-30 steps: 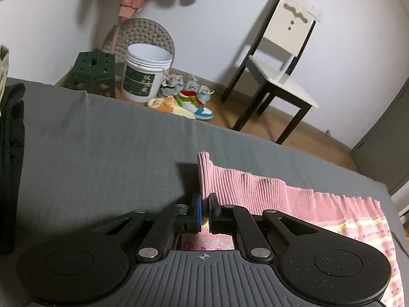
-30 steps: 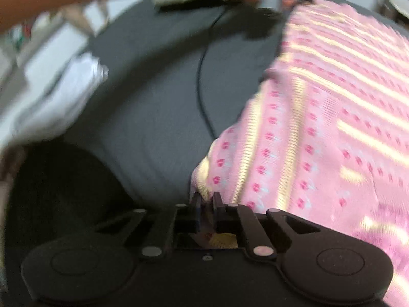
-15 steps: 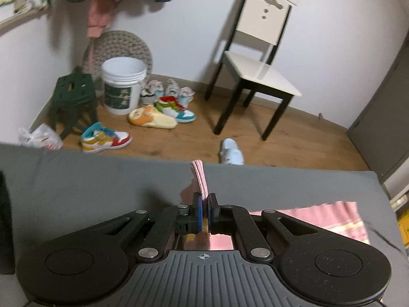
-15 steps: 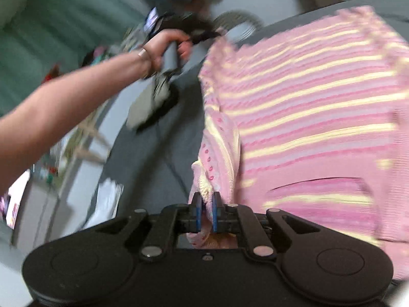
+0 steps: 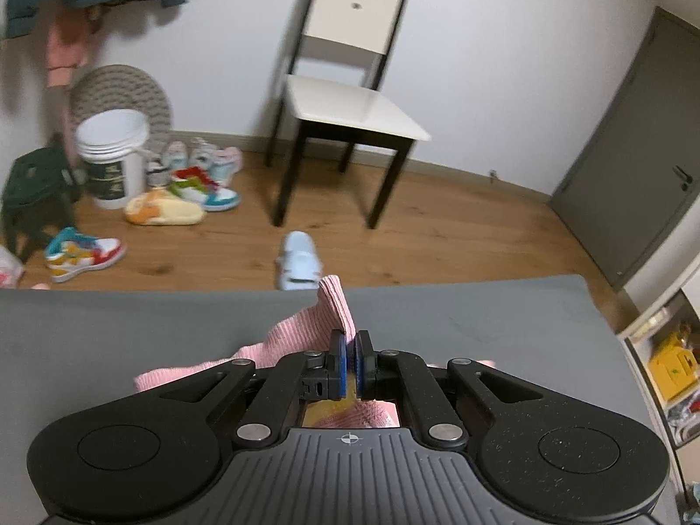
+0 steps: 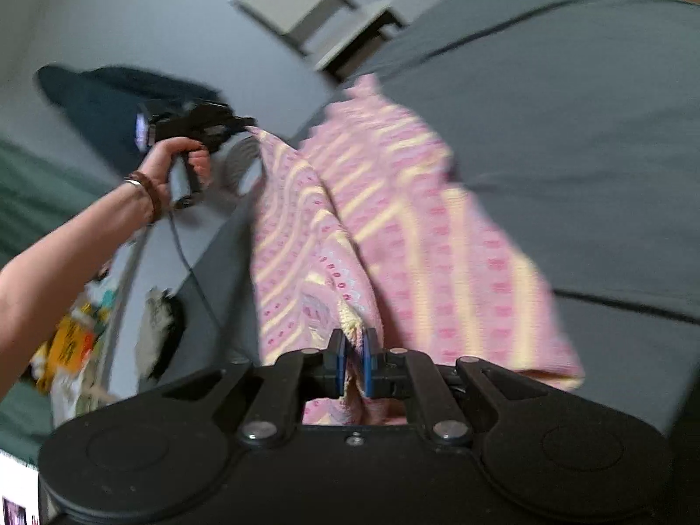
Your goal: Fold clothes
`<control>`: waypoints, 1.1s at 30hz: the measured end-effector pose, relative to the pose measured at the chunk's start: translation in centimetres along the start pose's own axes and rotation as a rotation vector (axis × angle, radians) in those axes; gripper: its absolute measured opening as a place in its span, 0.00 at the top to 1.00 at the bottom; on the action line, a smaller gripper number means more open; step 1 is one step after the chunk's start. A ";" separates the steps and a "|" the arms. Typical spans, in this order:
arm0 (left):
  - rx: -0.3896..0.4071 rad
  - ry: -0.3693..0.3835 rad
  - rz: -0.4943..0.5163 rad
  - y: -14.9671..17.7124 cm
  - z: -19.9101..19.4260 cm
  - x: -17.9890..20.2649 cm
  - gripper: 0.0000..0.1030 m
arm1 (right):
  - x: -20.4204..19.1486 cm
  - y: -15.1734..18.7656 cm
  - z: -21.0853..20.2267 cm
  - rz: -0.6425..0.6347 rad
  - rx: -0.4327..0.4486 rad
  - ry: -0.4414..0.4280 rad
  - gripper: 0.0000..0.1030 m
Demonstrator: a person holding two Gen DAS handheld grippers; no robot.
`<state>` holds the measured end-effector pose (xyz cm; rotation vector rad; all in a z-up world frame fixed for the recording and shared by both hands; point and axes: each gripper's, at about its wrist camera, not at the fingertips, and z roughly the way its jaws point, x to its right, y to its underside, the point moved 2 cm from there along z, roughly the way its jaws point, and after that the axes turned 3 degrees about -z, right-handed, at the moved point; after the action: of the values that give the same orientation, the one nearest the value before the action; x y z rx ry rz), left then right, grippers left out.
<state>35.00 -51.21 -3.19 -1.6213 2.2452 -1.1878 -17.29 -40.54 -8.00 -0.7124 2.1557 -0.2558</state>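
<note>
Both tools, left tool [image 5: 349,361] and right tool [image 6: 353,361], pinch the pink garment [image 6: 393,236]

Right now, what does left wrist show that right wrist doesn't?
Only left wrist: white chair, white bucket, shoes on the wood floor, grey door.
Only right wrist: the person's hand holding the left gripper, plus the garment's striped, patterned spread.
Both: pink garment clamped in that view's own gripper, right gripper included, over the grey surface.
</note>
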 end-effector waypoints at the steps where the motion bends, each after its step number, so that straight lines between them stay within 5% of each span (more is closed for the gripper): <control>1: -0.002 0.012 0.006 0.1 0.4 1.3 0.97 | 0.6 0.0 -0.2 0.009 0.003 0.027 0.92; 9: 0.015 0.083 0.040 1.4 3.0 9.3 0.97 | 3.9 -0.1 -3.2 0.055 0.011 0.143 0.92; 18: -0.042 0.001 0.134 2.7 6.2 13.5 0.97 | 4.9 -0.2 -4.1 -0.019 -0.010 0.300 0.97; 21: -0.063 -0.011 0.122 3.5 7.5 13.7 0.97 | 5.4 -0.2 -4.1 -0.005 -0.029 0.284 0.97; 24: -0.079 0.015 0.169 4.5 8.3 14.5 0.96 | 5.0 -0.3 -4.3 -0.025 -0.019 0.231 0.87; 25: -0.088 0.010 0.191 4.6 8.6 14.8 0.96 | 4.8 -0.5 -4.5 -0.038 -0.016 0.219 0.71; 27: -0.100 0.006 0.214 4.7 8.7 15.3 0.96 | 4.6 -0.8 -4.5 -0.060 -0.013 0.190 0.57; 33: -0.126 0.052 0.235 3.1 7.0 15.2 0.96 | 4.9 -2.8 -2.7 -0.159 -0.071 0.188 0.57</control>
<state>29.93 -67.36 -5.01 -1.3309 2.5055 -1.0598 -20.66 -45.79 -8.30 -0.9345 2.2973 -0.3429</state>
